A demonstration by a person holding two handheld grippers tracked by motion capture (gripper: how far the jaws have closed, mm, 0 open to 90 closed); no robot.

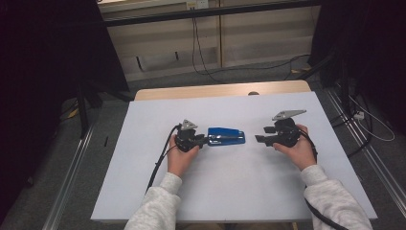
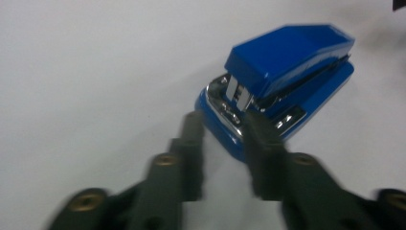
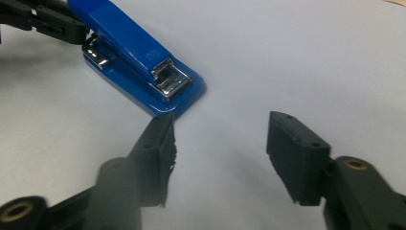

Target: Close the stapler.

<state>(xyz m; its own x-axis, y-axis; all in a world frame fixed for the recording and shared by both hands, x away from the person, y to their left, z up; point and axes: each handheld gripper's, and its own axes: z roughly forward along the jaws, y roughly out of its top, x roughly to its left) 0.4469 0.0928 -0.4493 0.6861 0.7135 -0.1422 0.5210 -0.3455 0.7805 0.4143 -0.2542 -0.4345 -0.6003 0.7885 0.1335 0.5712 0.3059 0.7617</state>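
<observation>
Blue stapler (image 1: 226, 136) flat on table (image 1: 230, 191); left gripper (image 2: 222, 129) open around its rear end, right gripper (image 3: 218, 143) open nearby, ready to steady it.

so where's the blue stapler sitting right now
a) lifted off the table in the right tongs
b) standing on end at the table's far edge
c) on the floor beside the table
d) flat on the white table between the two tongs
d: the stapler lies flat on the white table, with the left tongs at one end and the right tongs open, short of the other.
</observation>
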